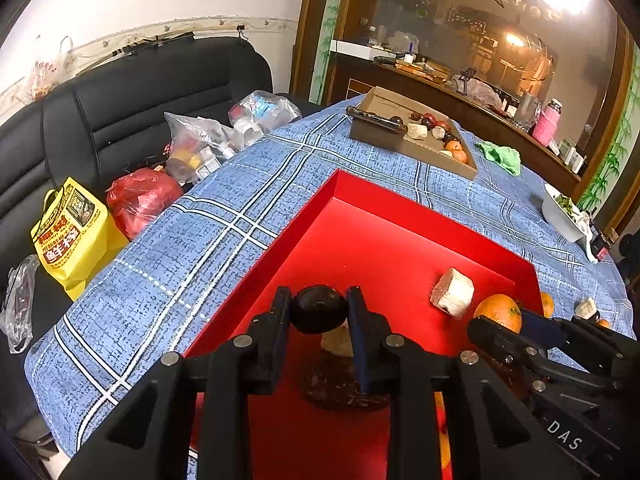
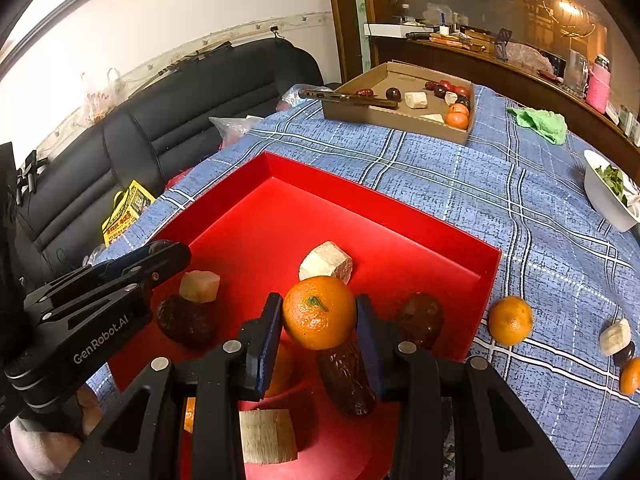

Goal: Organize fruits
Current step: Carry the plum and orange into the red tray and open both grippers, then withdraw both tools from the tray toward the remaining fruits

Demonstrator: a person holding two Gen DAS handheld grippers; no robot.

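My left gripper (image 1: 318, 308) is shut on a dark round fruit (image 1: 318, 309) and holds it above the red tray (image 1: 360, 188). My right gripper (image 2: 318, 312) is shut on an orange (image 2: 319, 312) over the same red tray (image 2: 400, 204). In the tray lie pale cut chunks (image 2: 326, 262), dark brown fruits (image 2: 184, 322) and a dark long piece (image 2: 346, 380). Another orange (image 2: 510, 320) and a pale chunk (image 2: 615, 337) lie on the blue checked cloth to the right. The left gripper also shows in the right wrist view (image 2: 172, 256).
A cardboard box (image 2: 396, 124) with a phone, red fruits, oranges and pale chunks stands at the far side. A white bowl of greens (image 2: 606, 196) and a green cloth (image 2: 540, 122) are at the right. A black sofa with plastic bags (image 1: 140, 196) is left of the table.
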